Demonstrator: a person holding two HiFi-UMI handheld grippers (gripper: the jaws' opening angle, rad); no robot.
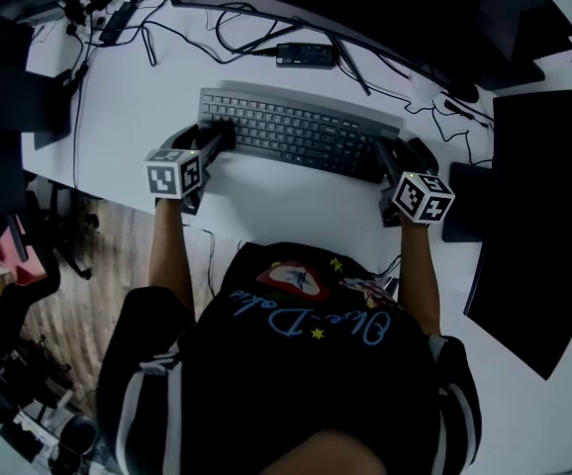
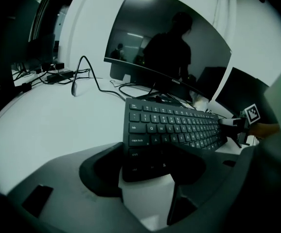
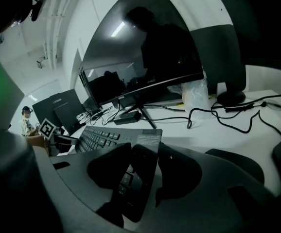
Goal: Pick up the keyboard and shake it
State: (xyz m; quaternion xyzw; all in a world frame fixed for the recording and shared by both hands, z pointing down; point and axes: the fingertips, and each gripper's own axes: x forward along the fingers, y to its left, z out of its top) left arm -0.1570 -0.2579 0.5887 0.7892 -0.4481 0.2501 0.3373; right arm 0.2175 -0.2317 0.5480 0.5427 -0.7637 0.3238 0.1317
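Observation:
A dark grey keyboard (image 1: 296, 132) lies across the white desk (image 1: 138, 97) in front of me. My left gripper (image 1: 217, 139) is at its left end. In the left gripper view the keyboard's (image 2: 179, 123) near left corner sits between the wide jaws of the left gripper (image 2: 148, 165), which stands open around it. My right gripper (image 1: 385, 158) is at the right end, turned on its side. There the keyboard's (image 3: 106, 137) end stands edge-on in the right gripper (image 3: 140, 171), whose pads press on both of its faces.
A large curved monitor (image 1: 385, 8) stands behind the keyboard, with a black power brick (image 1: 306, 55) and loose cables (image 1: 232, 38) in front of it. A big black mat (image 1: 543, 236) covers the desk's right side. The desk's left edge drops to a wooden floor (image 1: 98, 255).

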